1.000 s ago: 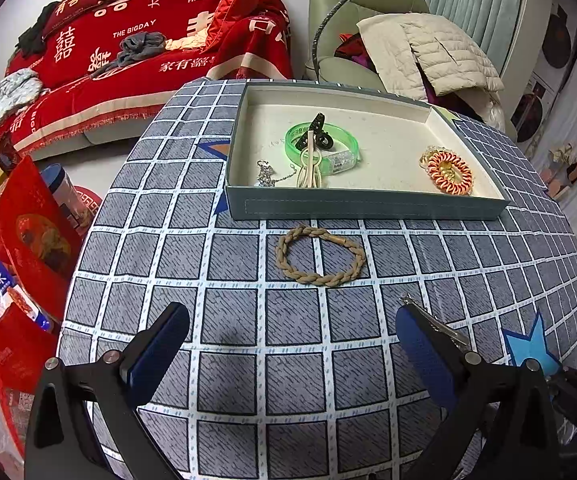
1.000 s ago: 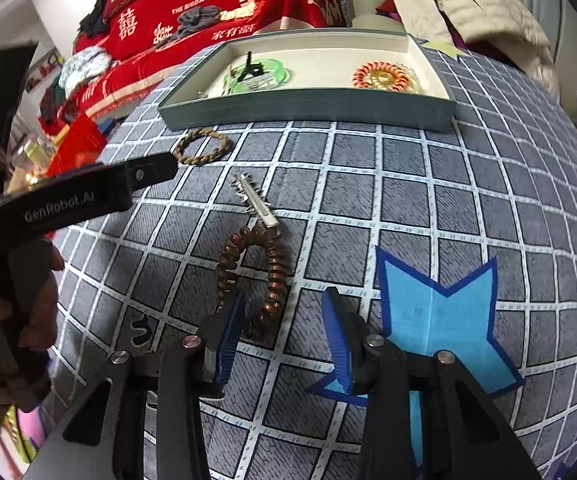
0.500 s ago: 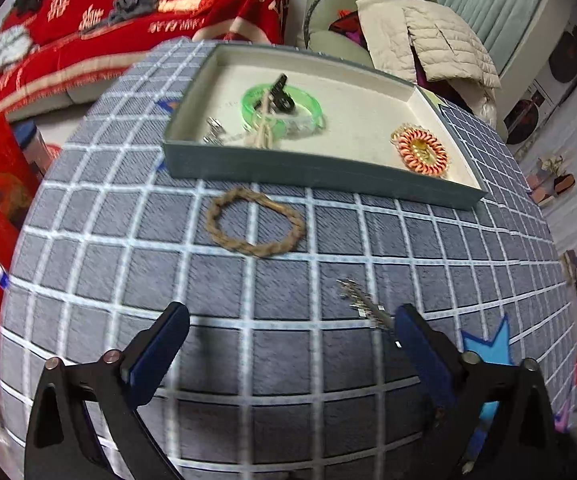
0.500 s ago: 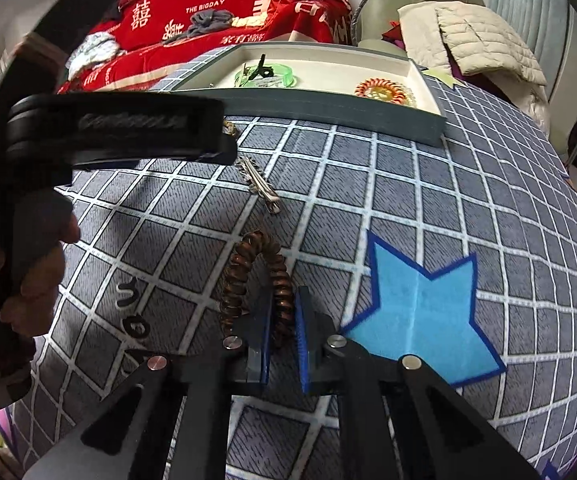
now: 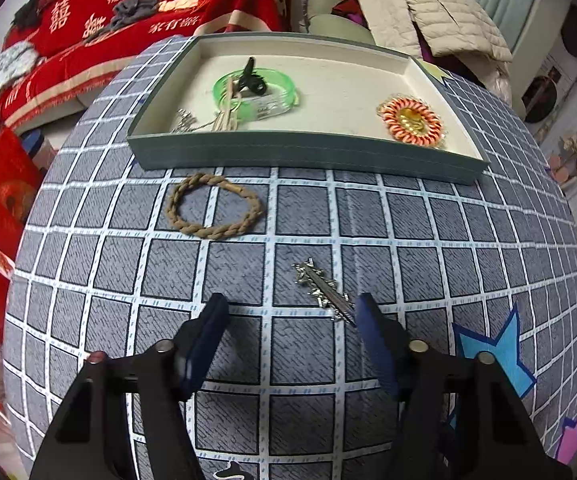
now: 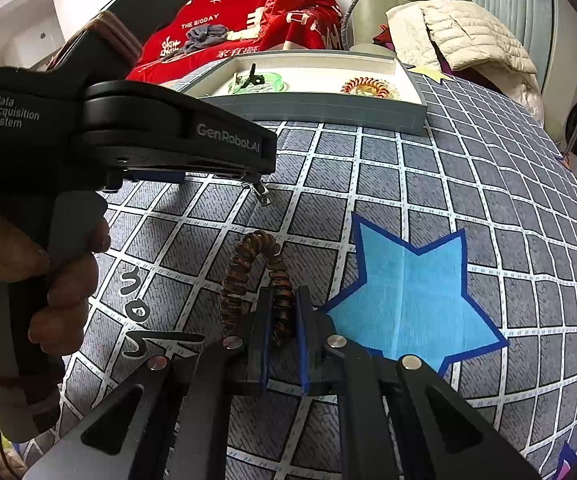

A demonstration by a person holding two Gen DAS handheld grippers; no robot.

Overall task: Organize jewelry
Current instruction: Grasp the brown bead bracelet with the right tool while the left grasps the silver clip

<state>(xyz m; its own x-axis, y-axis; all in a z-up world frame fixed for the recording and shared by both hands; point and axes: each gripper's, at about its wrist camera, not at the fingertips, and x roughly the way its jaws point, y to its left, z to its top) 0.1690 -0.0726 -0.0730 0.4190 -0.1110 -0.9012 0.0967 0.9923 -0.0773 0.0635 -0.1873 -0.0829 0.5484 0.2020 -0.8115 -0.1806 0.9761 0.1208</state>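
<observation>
A grey-green tray (image 5: 312, 152) at the table's far side holds a green bangle (image 5: 256, 94), a black clip, a chain and an orange coil tie (image 5: 410, 120). A tan braided bracelet (image 5: 214, 210) lies in front of it. A silver hair clip (image 5: 322, 290) lies just ahead of my left gripper (image 5: 290, 312), which is open, its right finger touching the clip's end. My right gripper (image 6: 282, 320) is shut on a brown spiral hair tie (image 6: 248, 272), lifted slightly off the cloth. The left gripper's body (image 6: 128, 132) fills the left of the right wrist view.
The round table has a grey checked cloth with a blue star (image 6: 408, 292). The tray also shows in the right wrist view (image 6: 316, 110). A red blanket (image 5: 128, 12) and a chair with a beige jacket (image 5: 428, 12) stand behind the table.
My right gripper closed on the brown spiral tie and raised it. My left gripper moved right toward the silver clip and its jaws narrowed.
</observation>
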